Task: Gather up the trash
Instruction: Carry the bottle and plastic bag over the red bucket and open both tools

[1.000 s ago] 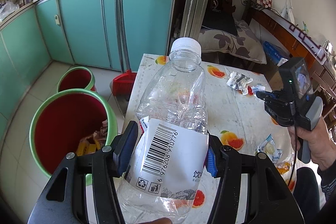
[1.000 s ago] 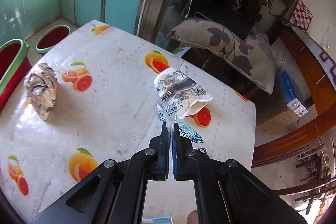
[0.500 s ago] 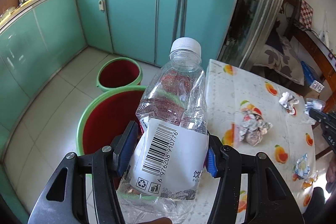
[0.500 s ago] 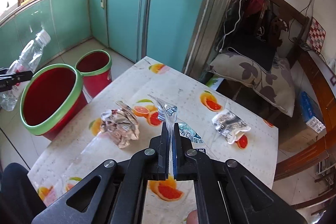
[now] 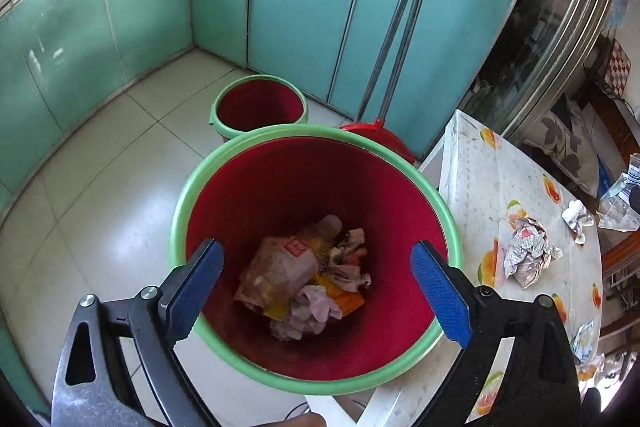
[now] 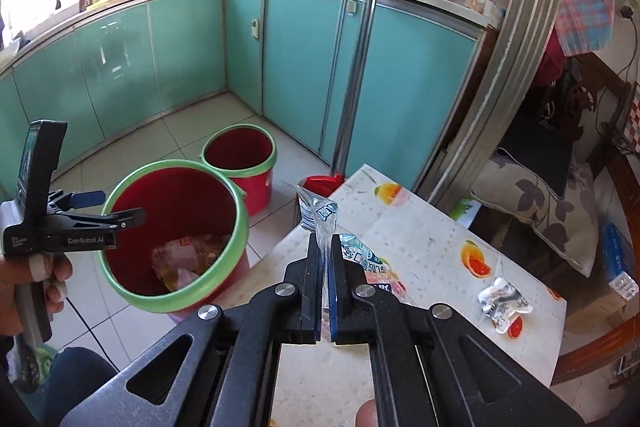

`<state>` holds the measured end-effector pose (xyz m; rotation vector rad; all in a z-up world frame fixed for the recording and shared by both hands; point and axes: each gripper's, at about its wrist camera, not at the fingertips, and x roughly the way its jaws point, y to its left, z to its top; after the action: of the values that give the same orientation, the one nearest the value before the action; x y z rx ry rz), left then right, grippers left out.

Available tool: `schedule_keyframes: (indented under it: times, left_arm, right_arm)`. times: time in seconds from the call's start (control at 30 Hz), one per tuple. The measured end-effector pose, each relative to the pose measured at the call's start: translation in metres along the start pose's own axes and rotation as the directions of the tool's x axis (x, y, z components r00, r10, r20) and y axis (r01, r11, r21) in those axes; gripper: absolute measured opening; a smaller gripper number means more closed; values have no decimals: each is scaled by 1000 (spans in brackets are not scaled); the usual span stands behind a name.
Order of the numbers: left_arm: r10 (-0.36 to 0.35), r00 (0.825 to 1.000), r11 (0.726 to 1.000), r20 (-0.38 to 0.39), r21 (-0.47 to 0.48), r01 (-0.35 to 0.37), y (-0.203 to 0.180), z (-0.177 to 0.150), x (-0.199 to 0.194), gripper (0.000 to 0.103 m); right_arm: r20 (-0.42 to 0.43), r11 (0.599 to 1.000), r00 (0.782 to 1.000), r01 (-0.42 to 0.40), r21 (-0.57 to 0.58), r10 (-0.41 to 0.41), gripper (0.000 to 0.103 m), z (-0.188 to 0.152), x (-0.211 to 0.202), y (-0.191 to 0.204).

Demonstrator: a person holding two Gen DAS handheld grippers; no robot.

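Over red bin (image 5: pixel 280 183), left hand-held gripper (image 5: pixel 316 291) just opened, empty

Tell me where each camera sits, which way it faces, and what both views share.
Left wrist: on the left gripper, angled down into the big red bin; open jaws, nothing between them.
Right wrist: on the right gripper, shut on a clear wrapper, facing the cabinets; the left hand shows.
Shared: both bins, table, broom.
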<state>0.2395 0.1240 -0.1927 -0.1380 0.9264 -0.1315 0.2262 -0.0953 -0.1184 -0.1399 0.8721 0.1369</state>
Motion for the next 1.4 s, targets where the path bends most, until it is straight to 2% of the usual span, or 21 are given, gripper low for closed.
schedule_keyframes:
  times: [0.13,0.23,0.43,0.53,0.67,0.73,0.77,0.8,0.87,1.07,1.2,1.4]
  left_arm:
    - [33,998,998,51,-47,-31,23,-3,-21,96]
    - [60,995,995,85,-80,-53,39,-6,-37,97]
    - [115,986,987,125,-126,-99,69,-18,-63,97]
    - [128,983,985,134,-130,-110,80,-22,-72,97]
    - [136,980,983,146,-142,-115,92,-25,-79,97]
    - [138,979,982,151,-149,-116,97,-26,-81,97]
    - [139,978,982,153,-152,-116,100,-26,-82,97]
    - [140,978,981,154,-155,-116,102,-26,-82,97]
    - [138,978,980,155,-163,-113,105,-26,-82,97]
    - [130,978,981,161,-166,-103,103,-27,-83,98]
    - [121,979,984,164,-153,-96,95,-27,-85,103]
    - [83,982,995,172,-65,-73,59,-23,-87,103]
  right_arm:
    - [33,996,996,-80,-26,80,1,20,6,34]
    - [48,985,985,-164,-45,166,1,33,18,66]
    - [40,956,958,-279,-92,284,1,49,58,132]
    - [14,944,948,-315,-98,317,1,53,83,159]
    - [-34,943,948,-317,-101,315,3,50,112,181]
    - [-51,945,951,-310,-108,306,9,47,122,186]
    - [-60,945,950,-310,-109,305,21,45,126,189]
    - [-66,943,949,-314,-107,309,40,43,128,189]
    - [-57,942,947,-321,-99,317,67,40,127,186]
    - [-32,946,952,-305,-105,304,68,39,115,176]
    - [-10,955,960,-280,-103,280,74,37,97,164]
    - [11,978,979,-202,-44,203,78,22,56,124]
